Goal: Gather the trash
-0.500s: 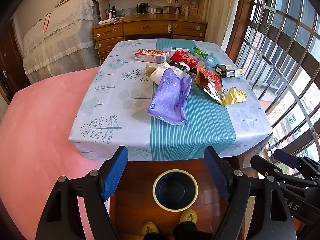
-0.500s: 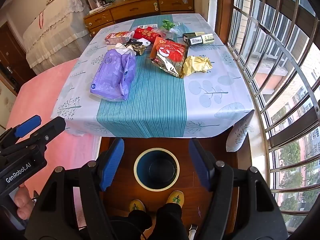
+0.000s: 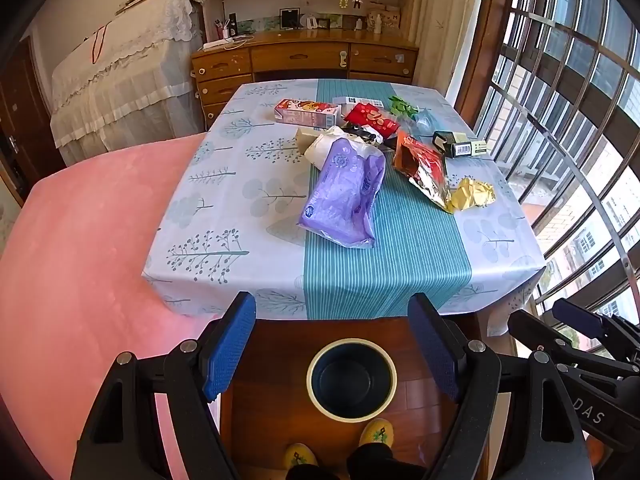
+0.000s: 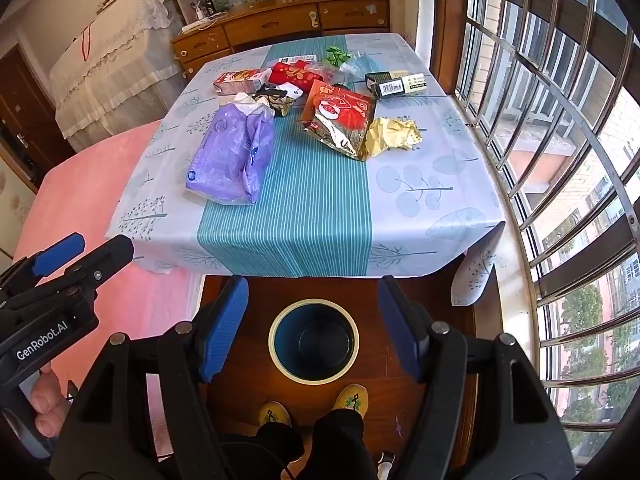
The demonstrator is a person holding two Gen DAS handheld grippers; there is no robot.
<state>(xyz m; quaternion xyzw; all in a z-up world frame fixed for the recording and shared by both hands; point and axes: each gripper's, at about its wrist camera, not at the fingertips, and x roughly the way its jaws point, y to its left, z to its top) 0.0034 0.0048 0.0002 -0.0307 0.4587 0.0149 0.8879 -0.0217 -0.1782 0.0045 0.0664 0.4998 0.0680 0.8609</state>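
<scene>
Trash lies on the table with a blue-and-white cloth: a purple plastic bag, a red foil snack bag, a crumpled gold wrapper, a pink carton, a red packet and a dark box. A round bin stands on the floor before the table. My left gripper and right gripper are open and empty above the bin.
A pink bed lies left of the table. A barred window runs along the right. A wooden dresser stands behind the table. The person's yellow slippers are by the bin.
Both grippers have risen and drawn slightly closer to the table. Nothing on the table has moved.
</scene>
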